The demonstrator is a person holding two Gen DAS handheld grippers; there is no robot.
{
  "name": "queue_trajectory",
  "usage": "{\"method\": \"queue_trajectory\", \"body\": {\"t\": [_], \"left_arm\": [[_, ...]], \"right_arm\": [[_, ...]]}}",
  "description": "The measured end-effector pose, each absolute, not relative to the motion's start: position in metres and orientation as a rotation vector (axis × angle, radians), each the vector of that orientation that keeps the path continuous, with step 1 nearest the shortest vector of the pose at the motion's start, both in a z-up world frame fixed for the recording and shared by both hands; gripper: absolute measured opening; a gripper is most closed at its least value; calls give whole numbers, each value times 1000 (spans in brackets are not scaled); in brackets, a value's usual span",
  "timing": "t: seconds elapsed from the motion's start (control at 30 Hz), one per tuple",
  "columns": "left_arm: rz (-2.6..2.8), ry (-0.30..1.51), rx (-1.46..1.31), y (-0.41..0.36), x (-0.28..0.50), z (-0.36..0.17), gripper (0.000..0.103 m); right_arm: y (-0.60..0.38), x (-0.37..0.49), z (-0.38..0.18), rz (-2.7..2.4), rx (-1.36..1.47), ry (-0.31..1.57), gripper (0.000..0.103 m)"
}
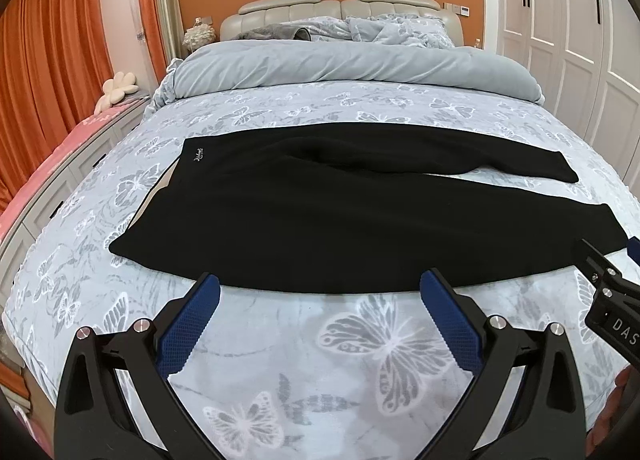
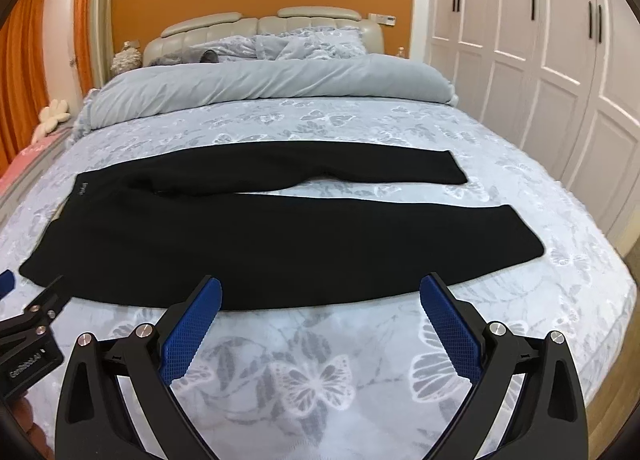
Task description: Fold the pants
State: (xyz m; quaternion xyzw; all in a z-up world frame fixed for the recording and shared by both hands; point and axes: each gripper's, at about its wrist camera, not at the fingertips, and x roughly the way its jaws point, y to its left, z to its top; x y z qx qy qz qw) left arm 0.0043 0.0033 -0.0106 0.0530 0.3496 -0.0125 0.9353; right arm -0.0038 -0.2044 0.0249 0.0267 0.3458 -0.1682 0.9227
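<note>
Black pants (image 1: 320, 211) lie flat across the bed, waistband at the left, both legs reaching right with a gap between them; they also show in the right wrist view (image 2: 280, 236). My left gripper (image 1: 320, 284) is open and empty, its blue fingertips at the near edge of the pants by the waist half. My right gripper (image 2: 320, 286) is open and empty, its tips at the near edge of the near leg. Part of the right gripper (image 1: 612, 292) shows at the right of the left wrist view.
The pants lie on a grey butterfly-print bed cover (image 1: 360, 340). A rolled grey duvet (image 1: 340, 63) and pillows lie toward the headboard. White wardrobe doors (image 2: 540, 39) stand on the right, orange curtains (image 1: 48, 59) and a low cabinet on the left.
</note>
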Motion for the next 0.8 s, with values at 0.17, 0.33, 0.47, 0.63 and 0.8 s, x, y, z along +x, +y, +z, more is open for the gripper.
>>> {"method": "queue_trajectory", "body": {"t": [0.17, 0.33, 0.47, 0.63, 0.8], "left_arm": [[-25, 714, 108, 4, 5, -11, 98], [-29, 716, 105, 5, 4, -11, 98], [-28, 717, 105, 4, 4, -11, 98], [-26, 718, 104, 4, 5, -12, 98], [-28, 719, 103, 3, 5, -10, 98]], "right_arm": [[-200, -5, 26, -343, 24, 702, 98], [-202, -5, 25, -320, 41, 717, 98], [-204, -5, 26, -312, 62, 720, 98], [-205, -5, 27, -309, 67, 713, 98], [-202, -4, 26, -303, 54, 721, 98]]}}
